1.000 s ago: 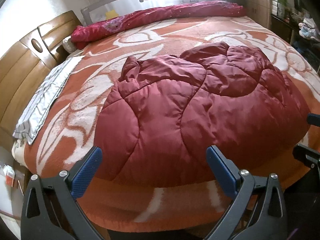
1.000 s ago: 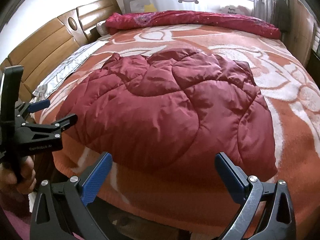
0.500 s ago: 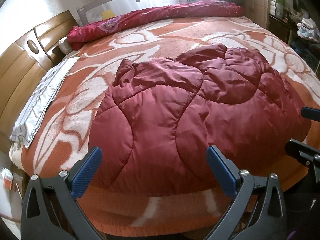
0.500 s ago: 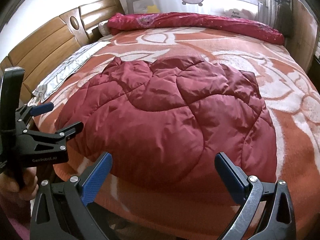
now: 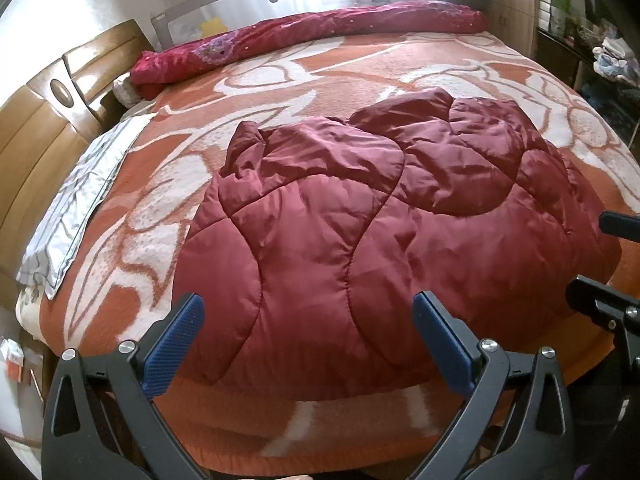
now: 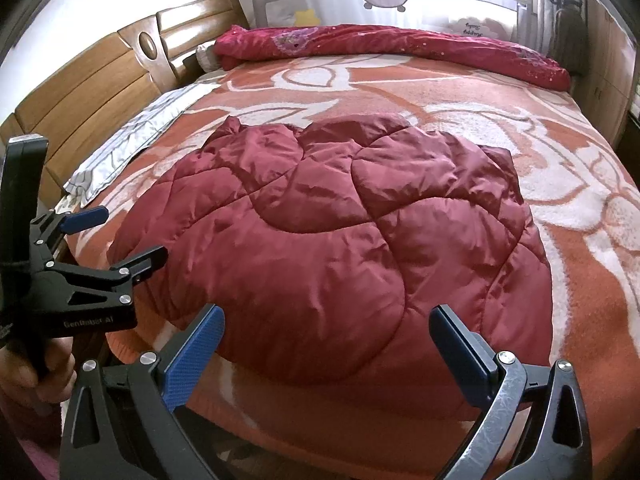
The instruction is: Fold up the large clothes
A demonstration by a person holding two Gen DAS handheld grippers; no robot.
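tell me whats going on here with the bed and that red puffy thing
A person holds a two-finger tool in each hand over a bed. A dark red quilted coat lies spread on the orange and white blanket, not yet folded. Both the left tool and the right tool are open and hover at the coat's near edge, gripping nothing. A rolled red quilt lies along the far side.

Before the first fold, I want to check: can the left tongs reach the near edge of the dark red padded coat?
Probably yes: the left tongs are open, and nothing lies before the coat.

"GenRobot.ai" on left gripper (partly blurred)
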